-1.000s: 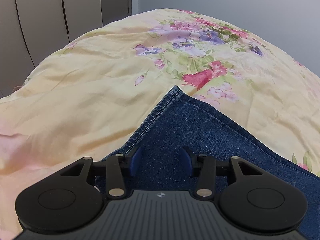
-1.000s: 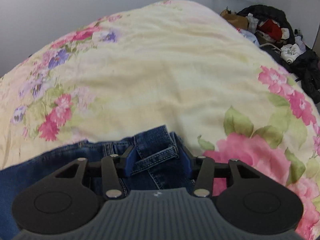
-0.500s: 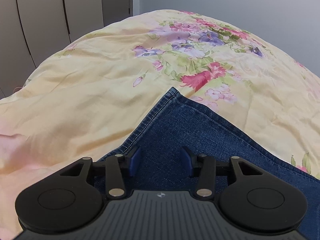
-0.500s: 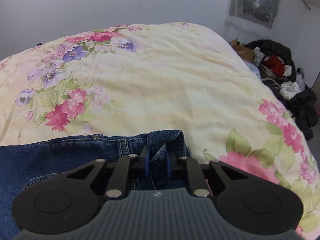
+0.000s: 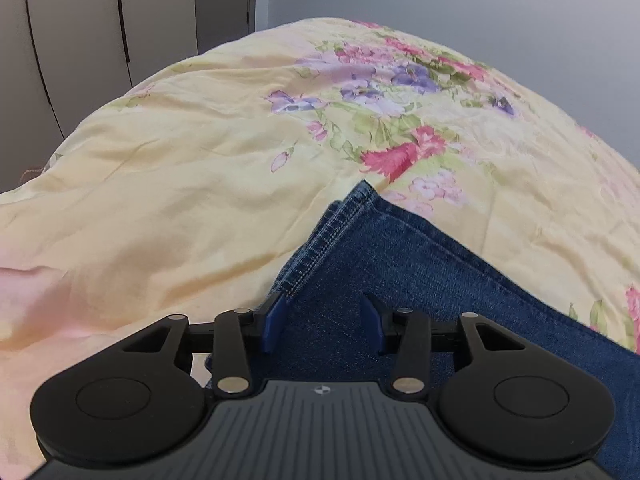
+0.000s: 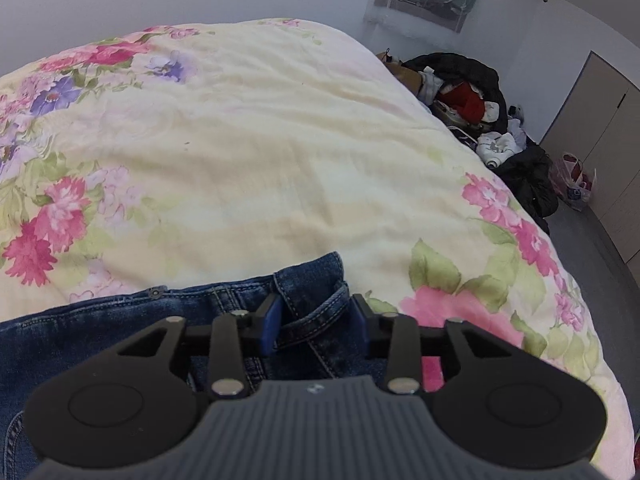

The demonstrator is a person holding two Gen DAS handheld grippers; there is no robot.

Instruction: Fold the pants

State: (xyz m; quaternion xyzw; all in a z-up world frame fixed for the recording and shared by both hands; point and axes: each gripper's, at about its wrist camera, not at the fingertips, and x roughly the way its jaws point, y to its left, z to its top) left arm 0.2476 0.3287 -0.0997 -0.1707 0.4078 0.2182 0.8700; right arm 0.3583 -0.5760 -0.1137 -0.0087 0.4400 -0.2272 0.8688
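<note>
Dark blue jeans (image 5: 400, 264) lie flat on a yellow floral bedspread (image 5: 180, 184). In the left wrist view the leg hem corner points away from me, and my left gripper (image 5: 323, 322) is open over the denim just behind the hem. In the right wrist view the waistband end of the jeans (image 6: 248, 300) with a belt loop lies under my right gripper (image 6: 314, 322), which is open with its blue pads either side of the waistband fold.
Wardrobe doors (image 5: 80, 40) stand beyond the bed's left edge. A pile of dark clothes and bags (image 6: 480, 112) lies on the floor right of the bed, by a cabinet (image 6: 600, 128). The bedspread (image 6: 260, 140) stretches far ahead.
My right gripper shut on the waistband half a second ago and has opened again. The left gripper stayed open and the hem's corner shifted slightly, showing a second layer edge.
</note>
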